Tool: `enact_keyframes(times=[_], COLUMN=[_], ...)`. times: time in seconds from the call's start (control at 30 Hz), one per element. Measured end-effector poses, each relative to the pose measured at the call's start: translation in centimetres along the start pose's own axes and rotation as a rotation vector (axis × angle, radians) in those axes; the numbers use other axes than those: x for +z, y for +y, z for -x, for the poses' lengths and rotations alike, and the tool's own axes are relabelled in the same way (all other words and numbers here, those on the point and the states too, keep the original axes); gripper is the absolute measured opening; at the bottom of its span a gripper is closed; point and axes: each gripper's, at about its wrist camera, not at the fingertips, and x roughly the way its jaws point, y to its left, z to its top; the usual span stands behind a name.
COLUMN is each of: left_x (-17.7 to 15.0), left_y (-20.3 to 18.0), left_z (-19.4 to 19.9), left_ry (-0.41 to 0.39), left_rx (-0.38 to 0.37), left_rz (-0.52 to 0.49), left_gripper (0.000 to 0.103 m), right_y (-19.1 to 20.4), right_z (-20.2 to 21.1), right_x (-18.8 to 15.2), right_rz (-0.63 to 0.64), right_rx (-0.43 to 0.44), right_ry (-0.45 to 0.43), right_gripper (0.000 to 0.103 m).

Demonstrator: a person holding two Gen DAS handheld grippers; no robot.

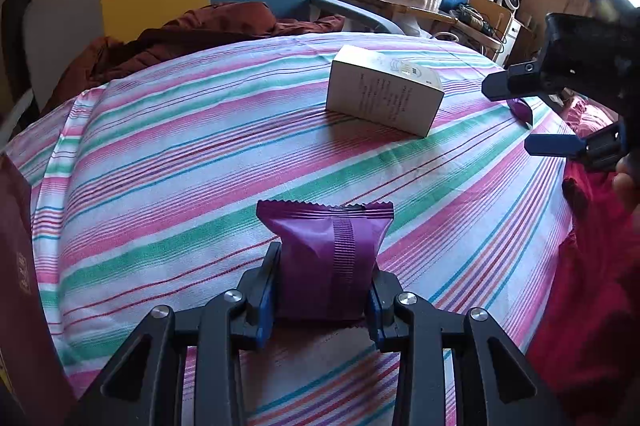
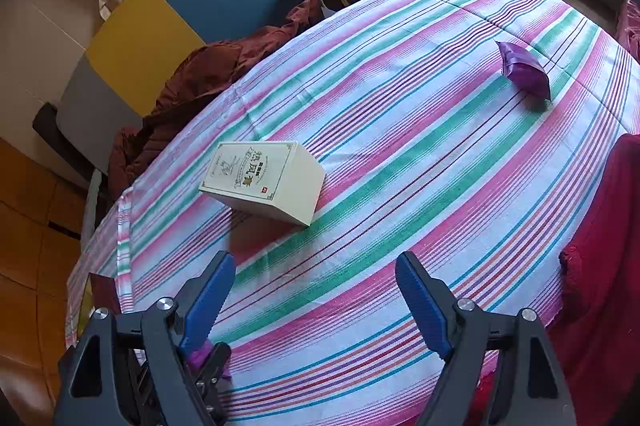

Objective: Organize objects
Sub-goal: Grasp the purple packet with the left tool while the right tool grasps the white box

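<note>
Clamped between the left gripper (image 1: 322, 290) pads, a purple packet (image 1: 326, 254) stands on the striped sheet (image 1: 180, 154), while the right gripper (image 2: 316, 290) gapes wide over nothing, cream box (image 2: 264, 182) beyond

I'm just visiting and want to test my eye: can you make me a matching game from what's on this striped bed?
Things:
1. left gripper
2. right gripper
3. cream box
4. second purple packet

States:
A. open, holding nothing
B. lying alone near the far edge
C. shut on a purple packet
D. resting mid-sheet, printed face up

Pairs: 1-C, 2-A, 3-D, 4-B
</note>
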Motion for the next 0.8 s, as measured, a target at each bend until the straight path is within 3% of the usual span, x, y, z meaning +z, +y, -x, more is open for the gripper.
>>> enact_keyframes(times=[0.57,0.7,0.8], left_x=[-0.6,-0.6,-0.6], left_y=[-0.1,0.1,0.2], left_z=[0.1,0.2,0.2], left_ry=[-0.039,-0.039,-0.039], left_rx=[-0.008,-0.017,-0.02], left_rz=[-0.004,0.002,0.004], left_gripper=[0.037,0.037,0.037], right_y=[1.4,3.2,5.5], right_z=[-1.9,-2.4,-1.9], right_x=[-1.0,-1.5,-0.7], right_rz=[0.092,0.19,0.323], right_rx=[-0.089,-0.107,-0.142], right_ry=[0.078,0.113,0.082], right_gripper=[0.084,0.084,0.084])
